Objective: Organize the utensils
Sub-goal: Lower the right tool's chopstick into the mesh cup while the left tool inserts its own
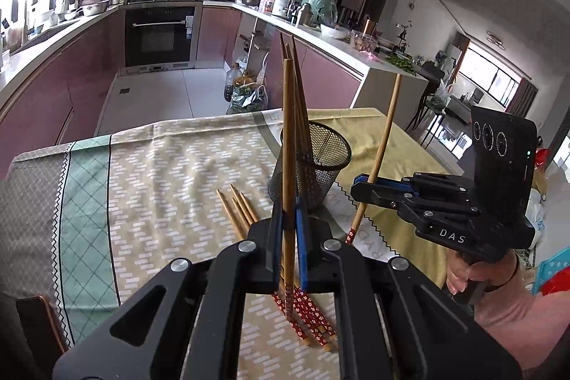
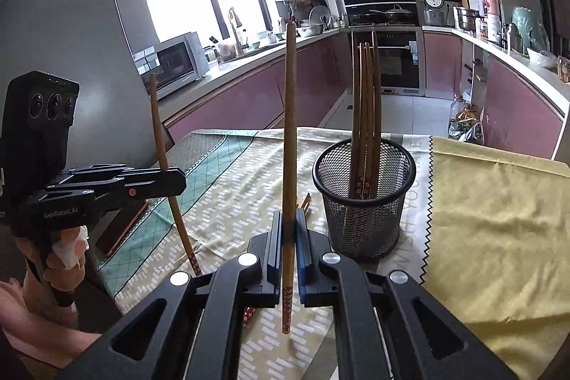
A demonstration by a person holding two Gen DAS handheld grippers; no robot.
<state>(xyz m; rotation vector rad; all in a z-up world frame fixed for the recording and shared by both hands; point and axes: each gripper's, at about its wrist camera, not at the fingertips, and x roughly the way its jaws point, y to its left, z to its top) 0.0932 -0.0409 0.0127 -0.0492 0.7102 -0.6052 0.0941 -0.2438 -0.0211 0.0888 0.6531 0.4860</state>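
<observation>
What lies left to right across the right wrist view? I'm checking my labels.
Left gripper clamping a wooden chopstick → right gripper clamping another wooden chopstick → black mesh cup → yellow cloth.

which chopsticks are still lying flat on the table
The loose bunch on the patterned cloth, left of the mesh cup; the others stand in the cup or are held upright in the tongs.

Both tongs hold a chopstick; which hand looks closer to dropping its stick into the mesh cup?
Probably the right. Its tongs hold a chopstick right beside the mesh cup; the left tongs sit nearer the viewer.
</observation>
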